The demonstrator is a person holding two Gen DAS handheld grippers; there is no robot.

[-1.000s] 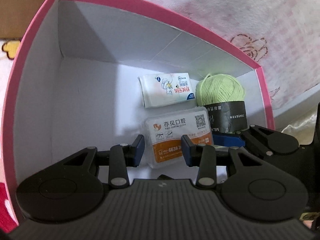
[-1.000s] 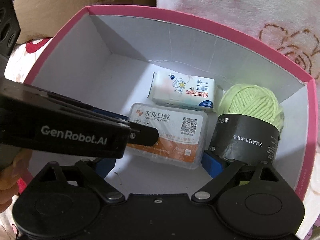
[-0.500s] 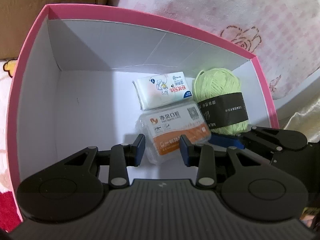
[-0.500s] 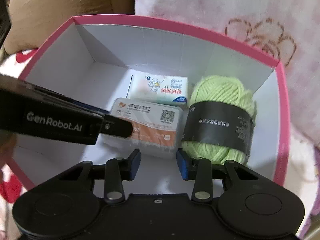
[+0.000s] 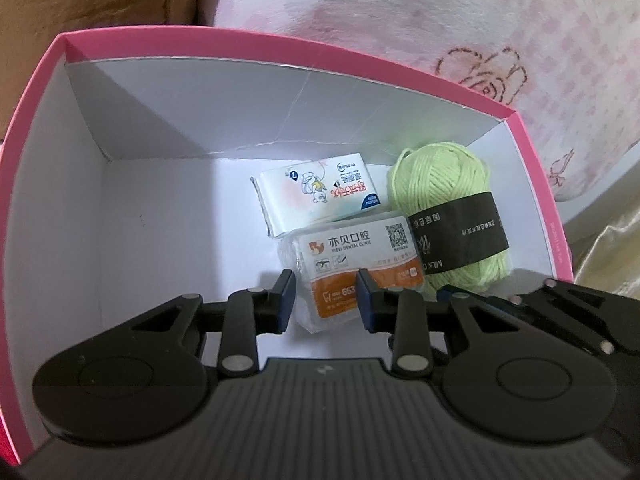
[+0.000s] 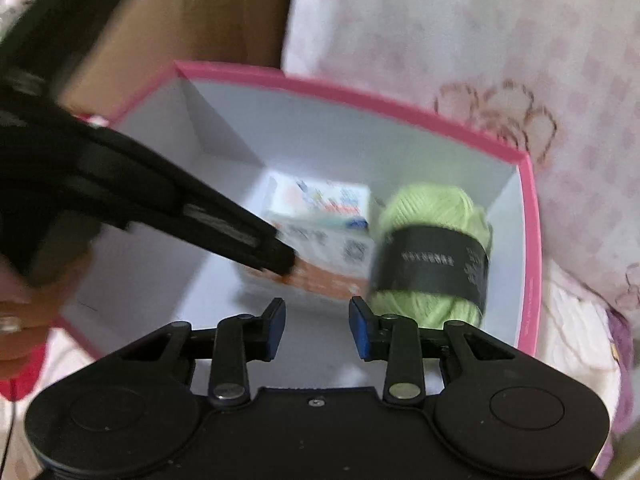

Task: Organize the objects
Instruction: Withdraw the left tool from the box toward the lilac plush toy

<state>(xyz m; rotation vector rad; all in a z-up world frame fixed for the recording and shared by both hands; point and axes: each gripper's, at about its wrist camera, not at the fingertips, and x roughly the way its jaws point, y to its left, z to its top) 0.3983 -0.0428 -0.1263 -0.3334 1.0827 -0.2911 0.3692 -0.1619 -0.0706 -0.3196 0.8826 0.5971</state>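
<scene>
Your left gripper [image 5: 325, 299] has just been narrowing its jaws around the near end of the dental floss box [image 5: 356, 270], which lies in the pink box [image 5: 280, 46] between the tissue pack [image 5: 320, 194] and the green yarn ball [image 5: 448, 216]; whether the pads already press on it I cannot tell, so seat them squarely on its long sides before lifting. Your right gripper [image 6: 317, 330] hangs over the box with a modest gap and nothing between its pads, so keep it clear of the yarn
</scene>
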